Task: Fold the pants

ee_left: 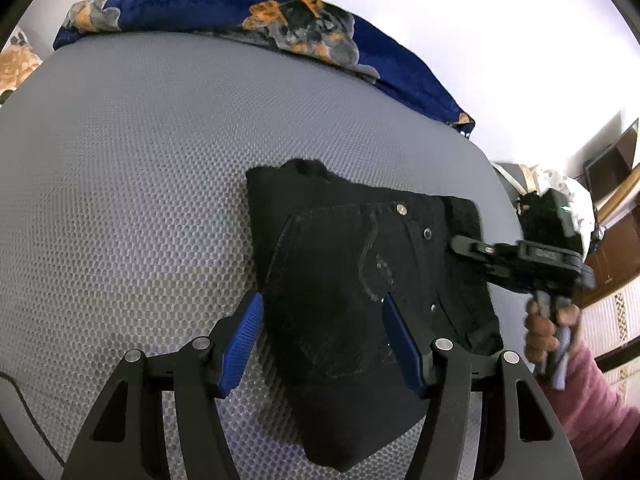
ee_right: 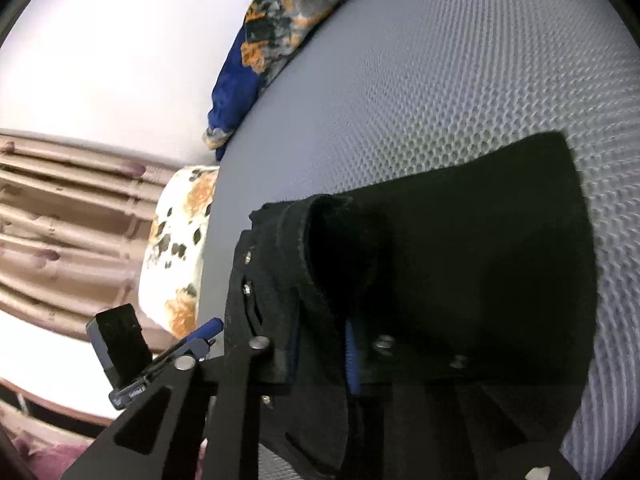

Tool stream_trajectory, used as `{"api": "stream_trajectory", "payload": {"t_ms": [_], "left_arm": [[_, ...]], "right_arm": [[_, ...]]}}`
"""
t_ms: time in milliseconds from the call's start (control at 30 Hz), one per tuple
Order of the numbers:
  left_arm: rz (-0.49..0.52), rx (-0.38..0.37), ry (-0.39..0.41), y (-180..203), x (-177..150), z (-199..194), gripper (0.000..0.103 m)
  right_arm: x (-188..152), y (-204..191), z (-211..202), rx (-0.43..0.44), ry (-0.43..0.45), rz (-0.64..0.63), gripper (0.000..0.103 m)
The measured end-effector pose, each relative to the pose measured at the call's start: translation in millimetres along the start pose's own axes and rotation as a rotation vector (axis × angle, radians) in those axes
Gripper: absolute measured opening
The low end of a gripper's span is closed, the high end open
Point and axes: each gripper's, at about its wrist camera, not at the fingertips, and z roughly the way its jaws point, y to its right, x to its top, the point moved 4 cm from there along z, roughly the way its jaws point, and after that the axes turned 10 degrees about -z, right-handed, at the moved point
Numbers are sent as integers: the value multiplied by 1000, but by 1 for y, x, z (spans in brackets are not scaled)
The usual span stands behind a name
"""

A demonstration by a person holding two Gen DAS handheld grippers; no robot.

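Black pants (ee_left: 360, 288) lie folded into a compact bundle on the grey mesh mattress (ee_left: 140, 200). Their waistband with metal buttons faces right. My left gripper (ee_left: 322, 340) is open, its blue pads straddling the bundle's near left part just above it. My right gripper (ee_left: 464, 246) reaches in from the right at the waistband edge. In the right wrist view the pants (ee_right: 460, 260) fill the frame and the waistband fabric sits between the blue pads (ee_right: 352, 356), so the right gripper (ee_right: 320, 360) is shut on the pants.
A blue floral blanket (ee_left: 280, 20) lies along the mattress's far edge. A floral pillow (ee_right: 180, 248) and beige curtains (ee_right: 60, 220) are beyond the mattress side. A wooden cabinet (ee_left: 616, 240) stands at the right. A black cable (ee_left: 24, 408) lies at the near left.
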Motion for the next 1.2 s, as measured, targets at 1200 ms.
{"api": "stream_trajectory", "payload": {"t_ms": [1200], "left_arm": [[261, -65, -181, 79, -29, 73, 63]], "right_arm": [[-53, 36, -97, -369, 151, 173, 33]]}}
